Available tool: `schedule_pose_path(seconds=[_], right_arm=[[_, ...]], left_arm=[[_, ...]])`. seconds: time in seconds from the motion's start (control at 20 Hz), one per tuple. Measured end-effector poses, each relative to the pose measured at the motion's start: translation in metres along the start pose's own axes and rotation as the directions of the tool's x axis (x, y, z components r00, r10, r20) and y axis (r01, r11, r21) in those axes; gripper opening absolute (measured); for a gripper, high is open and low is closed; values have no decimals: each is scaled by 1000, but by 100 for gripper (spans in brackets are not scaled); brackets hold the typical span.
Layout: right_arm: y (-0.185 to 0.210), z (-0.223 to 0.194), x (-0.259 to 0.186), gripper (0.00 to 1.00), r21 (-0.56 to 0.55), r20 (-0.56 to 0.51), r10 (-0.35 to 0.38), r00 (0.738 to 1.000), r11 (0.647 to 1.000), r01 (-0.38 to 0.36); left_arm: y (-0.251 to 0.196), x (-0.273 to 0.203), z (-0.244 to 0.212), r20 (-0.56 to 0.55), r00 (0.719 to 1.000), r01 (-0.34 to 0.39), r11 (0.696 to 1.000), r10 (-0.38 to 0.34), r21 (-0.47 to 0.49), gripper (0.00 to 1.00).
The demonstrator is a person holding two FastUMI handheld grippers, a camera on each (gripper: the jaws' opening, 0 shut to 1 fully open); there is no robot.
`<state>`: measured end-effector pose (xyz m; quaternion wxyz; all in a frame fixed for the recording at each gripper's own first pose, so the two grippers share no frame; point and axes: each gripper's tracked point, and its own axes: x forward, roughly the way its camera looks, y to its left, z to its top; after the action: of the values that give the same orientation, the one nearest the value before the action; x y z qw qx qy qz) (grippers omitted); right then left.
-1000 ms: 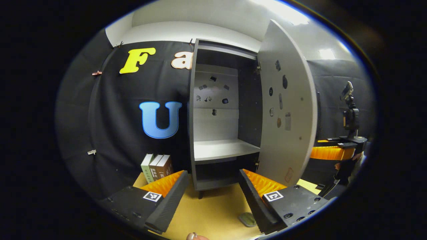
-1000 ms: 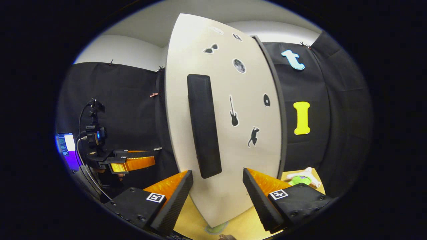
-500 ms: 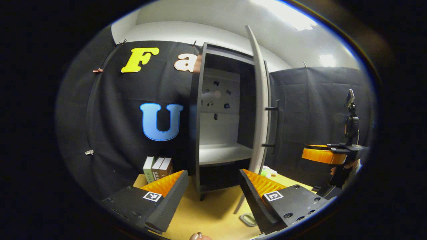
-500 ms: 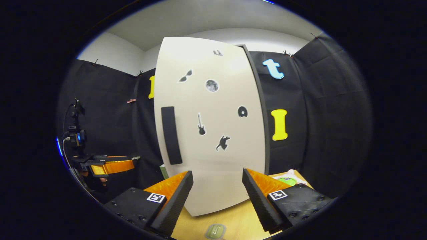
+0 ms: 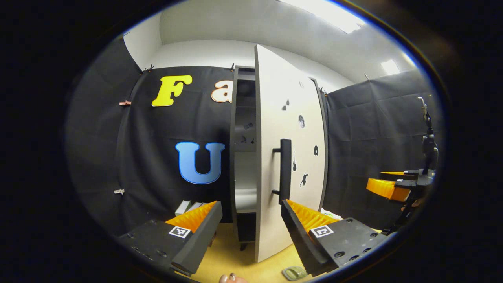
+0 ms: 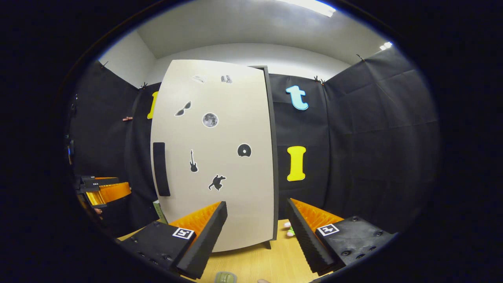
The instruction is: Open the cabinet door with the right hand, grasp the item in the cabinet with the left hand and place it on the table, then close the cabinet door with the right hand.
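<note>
My right gripper (image 6: 255,232) is wide, empty, off the cabinet door (image 6: 220,157). Left gripper (image 5: 249,232) wide, empty too. The item (image 5: 294,272) sits at the table's (image 5: 232,255) near edge. Door's ajar w/ nobody on the handle (image 5: 285,171); it may stop short of the frame.

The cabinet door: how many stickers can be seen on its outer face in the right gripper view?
6 on the cabinet door: two faint ones at the top, sunglasses, a moon, a guitar, a disc... plus an animal, so 7.
</note>
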<state>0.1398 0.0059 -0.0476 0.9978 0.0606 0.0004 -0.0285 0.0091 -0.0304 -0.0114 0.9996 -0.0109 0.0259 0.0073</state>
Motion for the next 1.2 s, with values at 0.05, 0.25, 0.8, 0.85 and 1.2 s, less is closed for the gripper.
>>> schedule_pose_path(seconds=[0.05, 0.25, 0.8, 0.85, 1.2], right_arm=[[-1, 0, 1, 97, 18, -1, 1, 1000, 1000, -1], [-10, 4, 3, 97, 8, 8, 5, 1000, 1000, -5], [9, 10, -6, 97, -25, 33, 53, 998, 998, -52], [11, 10, -7, 97, -30, 33, 58, 998, 998, -57], [18, 13, -11, 97, -65, 31, 73, 997, 995, -71]], left_arm=[[-3, 1, 0, -3, 1000, -2, 1000, 2, 1, 95], [-9, 1, -5, -16, 1000, -17, 1000, 17, 0, 95], [-28, 0, 0, 7, 1000, 26, 999, -26, -42, 95], [-28, -1, 1, 9, 1000, 28, 999, -28, -43, 95], [-25, -1, -2, 5, 1000, 14, 1000, -14, -23, 95]])
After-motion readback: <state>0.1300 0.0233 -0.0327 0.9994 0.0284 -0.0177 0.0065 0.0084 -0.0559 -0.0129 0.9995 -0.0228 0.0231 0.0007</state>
